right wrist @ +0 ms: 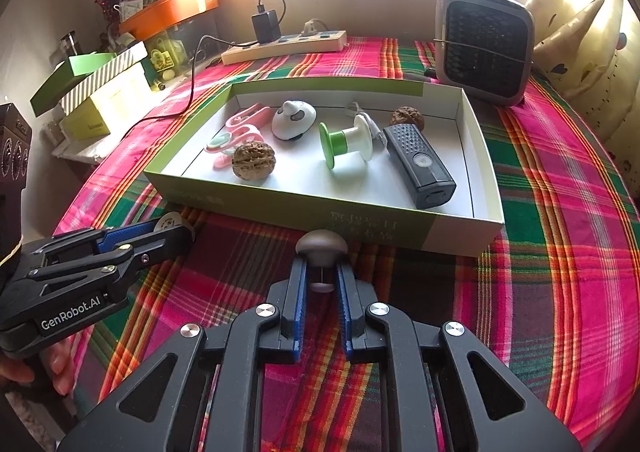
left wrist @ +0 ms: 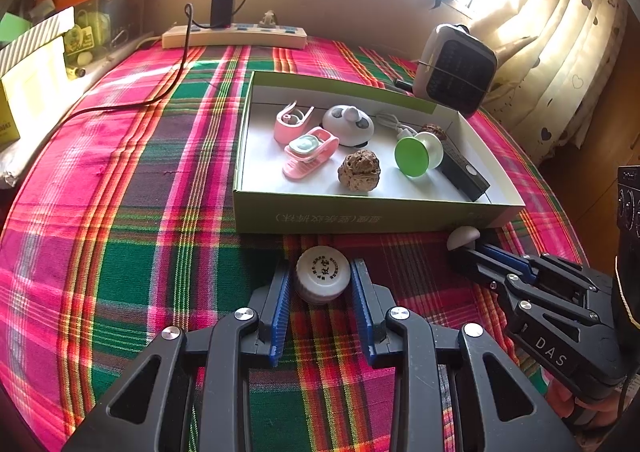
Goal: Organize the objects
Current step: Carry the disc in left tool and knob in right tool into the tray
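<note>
My left gripper is shut on a small white round jar with black print on its lid, just in front of the green box. My right gripper is shut on the stem of a small grey mushroom-shaped knob, close to the box's front wall. Inside the box lie two pink clips, a white panda toy, two walnuts, a green and white spool and a black remote. Each gripper shows in the other's view: right, left.
A plaid cloth covers the table. A power strip with a black charger and cable lies at the back. A small grey fan heater stands behind the box on the right. Boxes are stacked at the left edge.
</note>
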`<state>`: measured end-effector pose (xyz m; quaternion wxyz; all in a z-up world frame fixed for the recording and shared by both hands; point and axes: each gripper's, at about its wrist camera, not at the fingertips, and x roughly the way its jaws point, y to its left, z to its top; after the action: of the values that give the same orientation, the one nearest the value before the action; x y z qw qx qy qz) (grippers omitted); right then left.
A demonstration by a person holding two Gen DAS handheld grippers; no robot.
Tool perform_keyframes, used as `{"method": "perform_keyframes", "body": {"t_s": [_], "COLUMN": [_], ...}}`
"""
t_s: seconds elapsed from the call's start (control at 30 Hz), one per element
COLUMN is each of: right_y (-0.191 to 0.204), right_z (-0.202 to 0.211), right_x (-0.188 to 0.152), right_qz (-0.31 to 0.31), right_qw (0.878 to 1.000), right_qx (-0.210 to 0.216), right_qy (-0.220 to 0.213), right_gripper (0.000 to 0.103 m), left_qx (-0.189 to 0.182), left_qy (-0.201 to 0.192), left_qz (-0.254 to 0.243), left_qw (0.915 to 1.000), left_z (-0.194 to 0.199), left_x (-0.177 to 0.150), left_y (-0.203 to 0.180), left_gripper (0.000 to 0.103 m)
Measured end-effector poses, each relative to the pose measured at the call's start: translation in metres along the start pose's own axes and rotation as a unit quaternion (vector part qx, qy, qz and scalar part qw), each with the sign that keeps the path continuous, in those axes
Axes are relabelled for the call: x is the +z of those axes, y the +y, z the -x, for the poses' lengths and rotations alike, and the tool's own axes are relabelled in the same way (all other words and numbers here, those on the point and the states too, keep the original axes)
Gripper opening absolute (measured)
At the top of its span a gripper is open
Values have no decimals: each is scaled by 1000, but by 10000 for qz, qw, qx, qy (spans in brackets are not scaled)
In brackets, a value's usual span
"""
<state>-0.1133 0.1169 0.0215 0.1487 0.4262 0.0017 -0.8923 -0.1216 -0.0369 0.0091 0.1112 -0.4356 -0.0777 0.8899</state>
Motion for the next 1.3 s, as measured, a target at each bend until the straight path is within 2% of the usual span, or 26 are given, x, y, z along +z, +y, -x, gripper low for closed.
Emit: {"method": "perform_keyframes", "body": {"t_s": [0.4, 0.73, 1.1, 1.3], "right_y": [0, -1, 3, 6], "right_z": [11, 26, 27, 15], "right_x": [0, 8, 35, 52], "right_qz": [7, 35, 196, 275], "right_qw": [9999, 9995, 9988, 9986], "right_qx": [34, 70, 142, 293], "right_qy": [-121, -311, -436, -349], "right_gripper": [15, 15, 15, 15], "left_qx": [-10, -3, 47, 50], "left_qy": [-118, -318, -453, -401], "left_qz": [-76, -204, -304, -285], "left_qw": [9999, 9993, 9985, 9988], "left_z": [12, 25, 26, 17], "left_x": [2, 17, 40, 48], "left_y": [-4, -10, -12, -9], "left_gripper": [27, 27, 27, 27]}}
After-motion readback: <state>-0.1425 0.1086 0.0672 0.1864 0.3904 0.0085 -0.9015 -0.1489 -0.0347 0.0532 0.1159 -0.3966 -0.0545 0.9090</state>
